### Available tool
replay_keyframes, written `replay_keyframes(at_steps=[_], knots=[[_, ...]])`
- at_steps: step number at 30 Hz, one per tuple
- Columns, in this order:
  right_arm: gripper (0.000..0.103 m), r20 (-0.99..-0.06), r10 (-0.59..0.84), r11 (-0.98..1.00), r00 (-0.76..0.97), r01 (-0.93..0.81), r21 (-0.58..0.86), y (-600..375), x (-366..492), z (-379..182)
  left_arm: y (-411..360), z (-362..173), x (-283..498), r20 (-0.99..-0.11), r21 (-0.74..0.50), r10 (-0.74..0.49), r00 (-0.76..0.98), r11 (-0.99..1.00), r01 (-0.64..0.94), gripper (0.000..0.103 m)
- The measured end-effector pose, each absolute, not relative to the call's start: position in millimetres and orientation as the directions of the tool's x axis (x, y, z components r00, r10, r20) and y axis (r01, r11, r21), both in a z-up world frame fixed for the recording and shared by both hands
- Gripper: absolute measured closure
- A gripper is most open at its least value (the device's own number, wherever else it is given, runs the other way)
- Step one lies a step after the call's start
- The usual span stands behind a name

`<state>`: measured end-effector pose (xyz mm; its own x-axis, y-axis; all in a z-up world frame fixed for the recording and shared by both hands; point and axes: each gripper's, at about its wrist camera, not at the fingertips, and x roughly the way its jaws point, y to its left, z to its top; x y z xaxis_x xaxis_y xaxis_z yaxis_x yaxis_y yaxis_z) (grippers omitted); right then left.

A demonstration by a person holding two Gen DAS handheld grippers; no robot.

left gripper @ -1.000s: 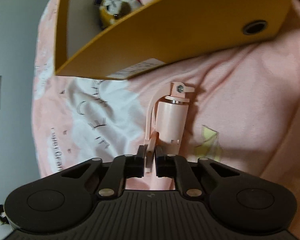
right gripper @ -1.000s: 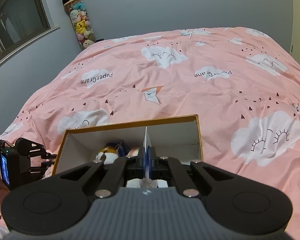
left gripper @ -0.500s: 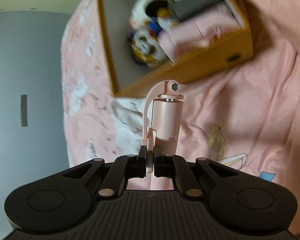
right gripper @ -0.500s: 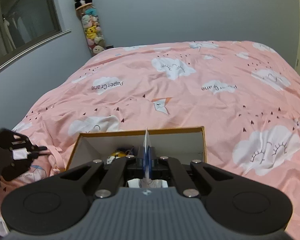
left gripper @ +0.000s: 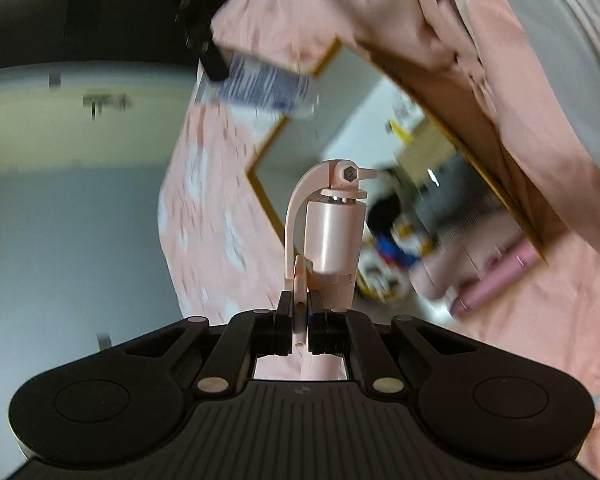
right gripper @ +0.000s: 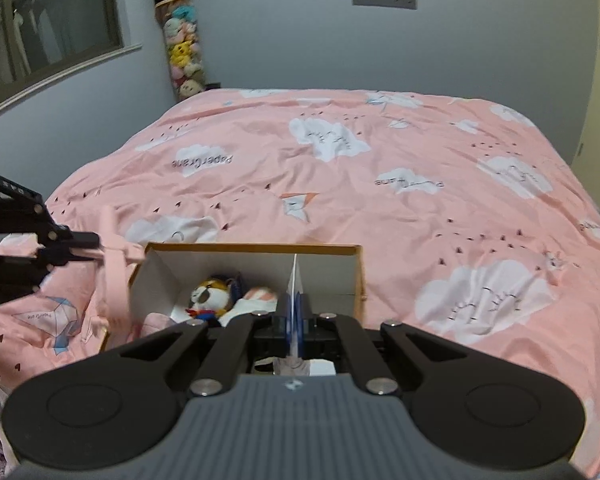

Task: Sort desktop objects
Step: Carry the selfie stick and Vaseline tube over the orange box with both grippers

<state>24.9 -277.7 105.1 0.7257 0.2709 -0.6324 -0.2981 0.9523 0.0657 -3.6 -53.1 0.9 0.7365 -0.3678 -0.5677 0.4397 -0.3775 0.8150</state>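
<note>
Left gripper (left gripper: 299,312) clamps the thin lever of a pink rigid plastic dispenser (left gripper: 332,236), light but pivot-prone, over the box (right gripper: 352,276) near the bed's (right gripper: 380,184) front-left corner; right gripper (right gripper: 294,320) pinches a flimsy card (right gripper: 296,276).

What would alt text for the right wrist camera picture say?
The right gripper pinches a thin blue-and-white packet above an open yellow-edged box holding a plush toy, on a pink cloud-print bedspread. At left, the left gripper carries a pink folding stand toward the box.
</note>
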Motion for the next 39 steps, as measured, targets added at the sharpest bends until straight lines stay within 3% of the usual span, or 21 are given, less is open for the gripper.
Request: replay_keyframes(at_steps=[12, 29, 39], knots=[[0.101, -0.586, 0.178, 0.983, 0.79, -0.172, 0.067, -337, 2, 114, -139, -61, 34, -0.585, 0.775, -0.567, 0.581, -0.601, 0.194, 0.096], [0.101, -0.644, 0.195, 0.98, 0.74, -0.123, 0.155, -372, 43, 69, -195, -159, 86, -0.743, 0.622, -0.528, 0.412, -0.771, 0.135, 0.096], [0.101, -0.659, 0.207, 0.977, 0.723, -0.117, 0.178, -376, 53, 57, -198, -187, 96, -0.739, 0.618, -0.537, 0.406, -0.781, 0.09, 0.096]])
